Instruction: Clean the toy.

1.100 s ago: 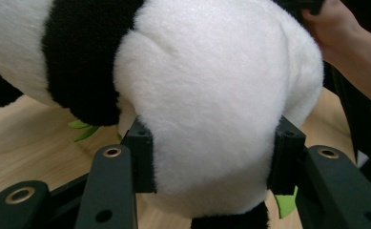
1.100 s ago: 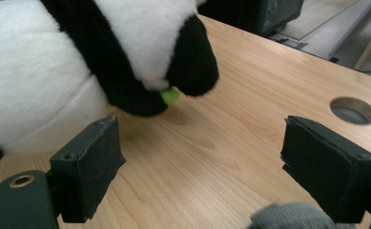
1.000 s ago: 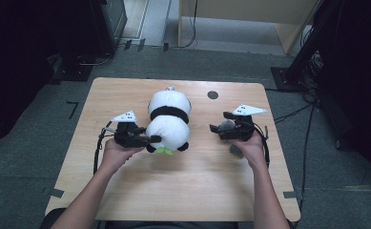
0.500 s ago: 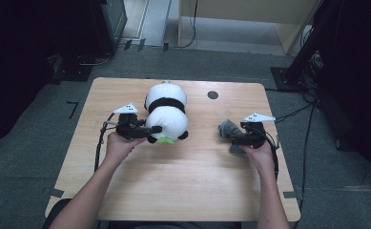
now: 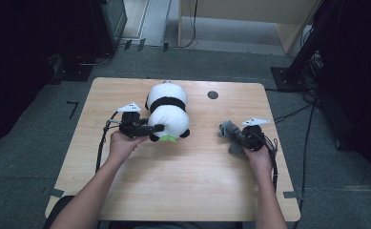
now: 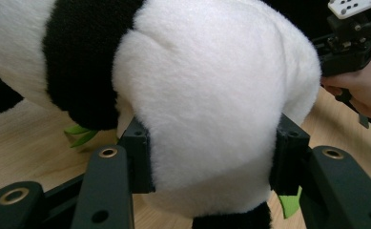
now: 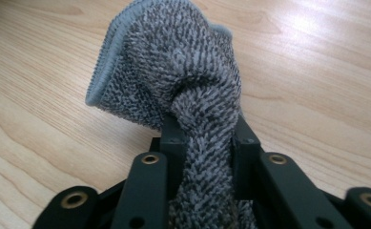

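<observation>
A pale wooden bench point(image 5: 183, 181) stands on grey carpet in a dim room. The left hand-held gripper point(image 5: 147, 129) clamps the white head of a plush panda point(image 5: 168, 112) lying mid-bench, its jaws sunk into the fur on both sides. The right hand-held gripper point(image 5: 238, 139), whose jaws have just been closing, pinches a bunched grey cloth point(image 7: 173, 71) near the bench's right side.
</observation>
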